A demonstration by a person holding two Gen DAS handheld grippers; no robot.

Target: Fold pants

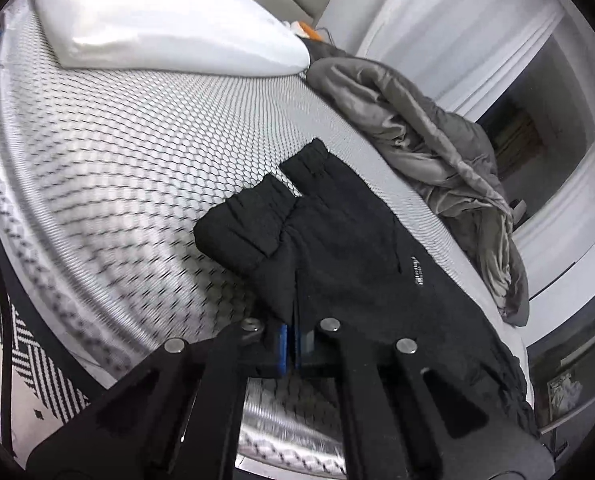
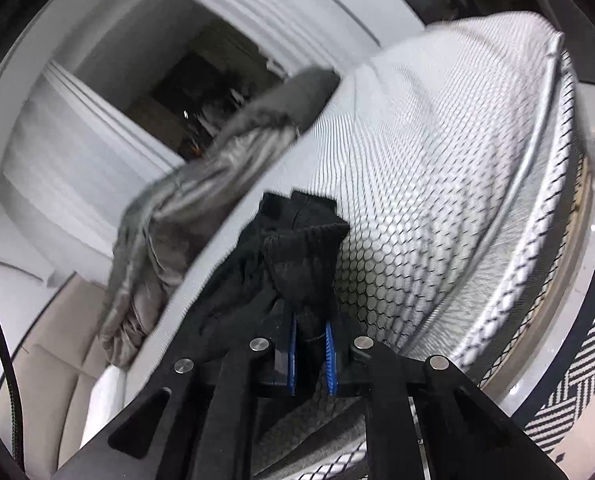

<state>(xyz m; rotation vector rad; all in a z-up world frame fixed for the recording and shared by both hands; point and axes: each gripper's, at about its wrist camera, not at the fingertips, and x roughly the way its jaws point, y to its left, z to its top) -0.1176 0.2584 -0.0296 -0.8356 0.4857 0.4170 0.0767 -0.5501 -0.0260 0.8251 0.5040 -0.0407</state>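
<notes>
The left gripper (image 1: pixel 293 340) is clamped on an edge of the pants (image 1: pixel 349 248); the right gripper (image 2: pixel 311 350) pinches a bunched fold. From both, the pants run away across the bed (image 1: pixel 137 152) — cuffs farthest out.

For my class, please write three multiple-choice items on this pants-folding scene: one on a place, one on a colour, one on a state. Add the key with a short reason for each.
1. Where do the pants lie?
A. on the patterned mattress
B. on the floor
C. on a chair

2. What colour is the crumpled blanket beside them?
A. red
B. grey
C. yellow

3. How does the right tool stand?
A. wide open, nothing in it
B. out of view
C. shut on the pants' fabric

Key:
1 A, the black cloth rests on the honeycomb-patterned surface.
2 B, its folds look grey next to the white pillow.
3 C, the blue pads pinch a bunch of black fabric.
</notes>
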